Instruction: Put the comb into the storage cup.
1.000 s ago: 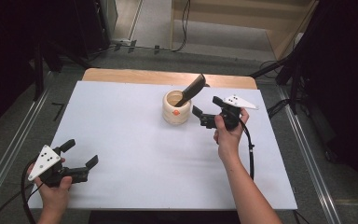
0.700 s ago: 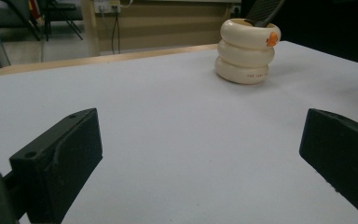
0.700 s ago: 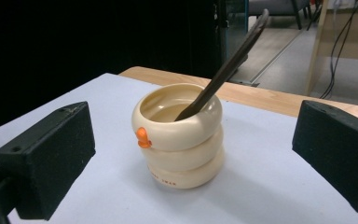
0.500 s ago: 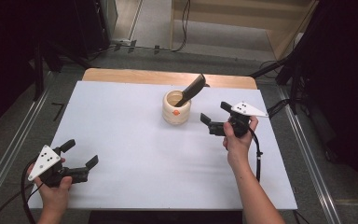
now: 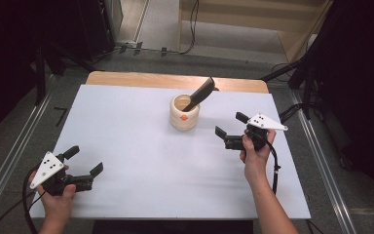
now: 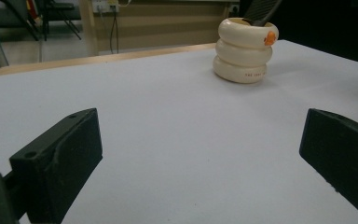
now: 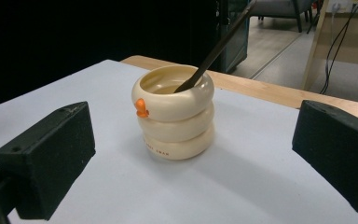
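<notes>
From the high view, a cream ringed cup [image 5: 184, 112] stands on the white counter [image 5: 141, 126], toward the far middle, and a dark utensil [image 5: 200, 92] leans out of it toward the far right. The left hand-held gripper [image 5: 84, 161] rests near the front left corner, well apart from the cup, with its jaws spread wide and nothing between them. The right hand-held gripper [image 5: 231, 124] is to the right of the cup, near it but not touching, also wide open and empty. The right gripper view shows what the high view does not: the cup [image 7: 174, 112] is made of three stacked rings, with a small orange figure [image 7: 141, 108] on the upper rim and faint lettering on the lowest ring. The left gripper view shows the cup [image 6: 244, 49] far off, and a wooden strip [image 6: 107, 57] along the far edge of the counter.
</notes>
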